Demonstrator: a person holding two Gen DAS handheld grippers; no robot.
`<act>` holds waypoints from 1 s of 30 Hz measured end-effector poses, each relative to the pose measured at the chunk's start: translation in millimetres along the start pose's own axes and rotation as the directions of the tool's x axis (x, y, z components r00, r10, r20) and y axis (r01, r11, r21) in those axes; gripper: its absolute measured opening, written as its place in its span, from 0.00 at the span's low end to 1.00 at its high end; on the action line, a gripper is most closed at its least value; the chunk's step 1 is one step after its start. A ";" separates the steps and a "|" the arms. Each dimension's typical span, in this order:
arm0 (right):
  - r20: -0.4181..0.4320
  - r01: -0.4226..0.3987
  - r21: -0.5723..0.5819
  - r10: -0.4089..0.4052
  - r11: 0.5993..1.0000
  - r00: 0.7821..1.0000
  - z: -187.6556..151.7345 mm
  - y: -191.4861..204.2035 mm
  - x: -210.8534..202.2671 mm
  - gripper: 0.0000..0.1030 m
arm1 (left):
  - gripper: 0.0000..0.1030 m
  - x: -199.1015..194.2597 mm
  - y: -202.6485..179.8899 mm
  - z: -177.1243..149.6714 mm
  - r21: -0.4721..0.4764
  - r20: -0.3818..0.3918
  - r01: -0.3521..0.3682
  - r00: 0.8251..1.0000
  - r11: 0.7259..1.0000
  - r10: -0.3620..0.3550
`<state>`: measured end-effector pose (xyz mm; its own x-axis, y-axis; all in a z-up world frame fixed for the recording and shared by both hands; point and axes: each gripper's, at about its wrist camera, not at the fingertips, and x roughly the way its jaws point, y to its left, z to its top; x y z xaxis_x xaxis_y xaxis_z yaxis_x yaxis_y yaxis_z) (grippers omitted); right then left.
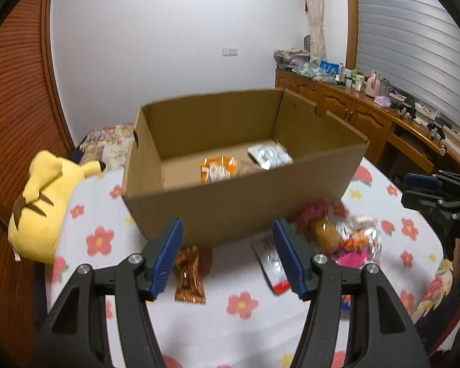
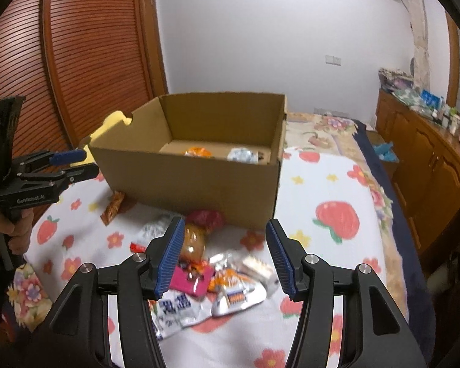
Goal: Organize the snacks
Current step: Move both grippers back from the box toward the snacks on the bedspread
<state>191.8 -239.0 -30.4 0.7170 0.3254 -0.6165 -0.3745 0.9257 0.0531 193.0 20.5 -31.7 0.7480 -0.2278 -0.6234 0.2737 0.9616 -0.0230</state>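
An open cardboard box (image 1: 236,211) (image 2: 193,178) stands on the flowered bedspread and holds an orange packet (image 1: 217,168) and a silver packet (image 1: 270,155). My left gripper (image 1: 227,257) is open and empty, in front of the box, with a brown snack bar (image 1: 188,273) below its left finger. A pile of snack packets (image 1: 349,239) (image 2: 217,279) lies before the box. My right gripper (image 2: 224,260) is open and empty, just above this pile. Each gripper shows at the edge of the other's view, the right one (image 1: 426,190) and the left one (image 2: 70,162).
A yellow plush toy (image 1: 43,202) lies left of the box. A wooden sideboard (image 1: 368,116) with many small items runs along the right. A slatted wooden wardrobe (image 2: 86,70) stands on the left. A folded quilt (image 2: 322,132) lies behind the box.
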 end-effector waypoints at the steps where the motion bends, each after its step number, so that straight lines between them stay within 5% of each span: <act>1: -0.006 -0.004 0.004 0.004 1.000 1.000 -4.2 -0.5 0.4 0.55 | 0.60 2.3 -0.5 -5.6 0.000 -0.009 0.000 1.000 1.000 0.000; 8: -0.076 -0.046 -0.011 0.045 0.999 0.996 -32.9 3.4 19.5 0.52 | 0.60 25.3 7.7 -33.4 -0.016 -0.083 -0.016 0.996 1.000 0.015; 15: -0.153 -0.074 -0.040 0.067 0.996 0.986 -46.9 5.5 43.3 0.37 | 0.60 37.2 18.0 -49.5 -0.035 -0.117 -0.023 0.993 0.999 0.019; 30: -0.249 -0.058 -0.088 0.034 0.994 0.968 -47.5 1.8 72.0 0.39 | 0.60 42.8 23.4 -61.2 -0.059 -0.135 -0.021 0.991 0.998 0.013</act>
<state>214.8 -223.0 -112.0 0.5345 0.2983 -0.7908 -0.4657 0.8847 0.0190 194.4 42.6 -106.7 0.6628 -0.1928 -0.7236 0.2219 0.9735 -0.0561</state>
